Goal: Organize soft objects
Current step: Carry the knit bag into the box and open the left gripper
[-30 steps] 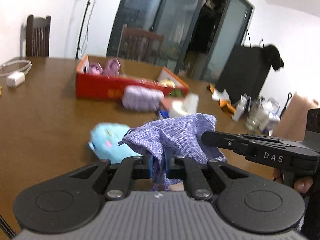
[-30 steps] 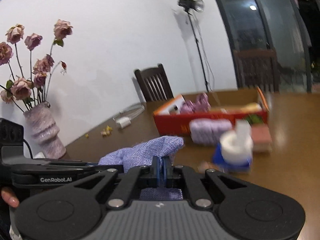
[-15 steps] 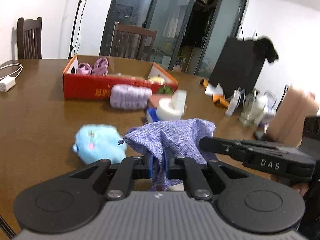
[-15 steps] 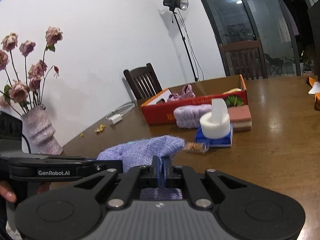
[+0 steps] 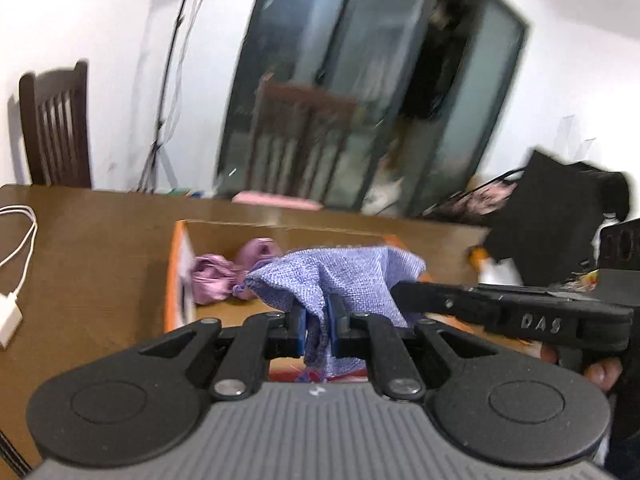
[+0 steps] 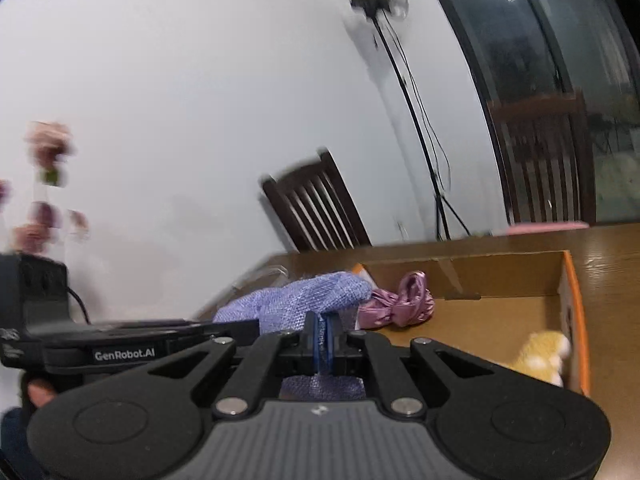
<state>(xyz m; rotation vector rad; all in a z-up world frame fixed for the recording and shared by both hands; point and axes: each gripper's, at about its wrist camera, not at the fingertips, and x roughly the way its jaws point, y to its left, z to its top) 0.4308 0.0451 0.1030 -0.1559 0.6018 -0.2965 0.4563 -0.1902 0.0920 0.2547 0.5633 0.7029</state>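
My left gripper (image 5: 318,322) and my right gripper (image 6: 323,338) are both shut on a lavender cloth pouch (image 5: 340,276), which also shows in the right wrist view (image 6: 304,300). They hold it stretched between them above the open orange cardboard box (image 5: 178,280). Inside the box lie a pink satin scrunchie (image 5: 232,270), seen too in the right wrist view (image 6: 400,302), and a yellow plush toy (image 6: 542,356) near the box's right wall (image 6: 576,320).
The box stands on a brown wooden table (image 5: 88,240). A white charger and cable (image 5: 12,288) lie at the table's left. Dark wooden chairs (image 6: 320,208) stand behind the table. A light stand (image 6: 404,88) rises by the wall.
Both grippers have carried the pouch forward from over the table to above the open box. The blue plush, purple headband and tissue roll have dropped out of view.
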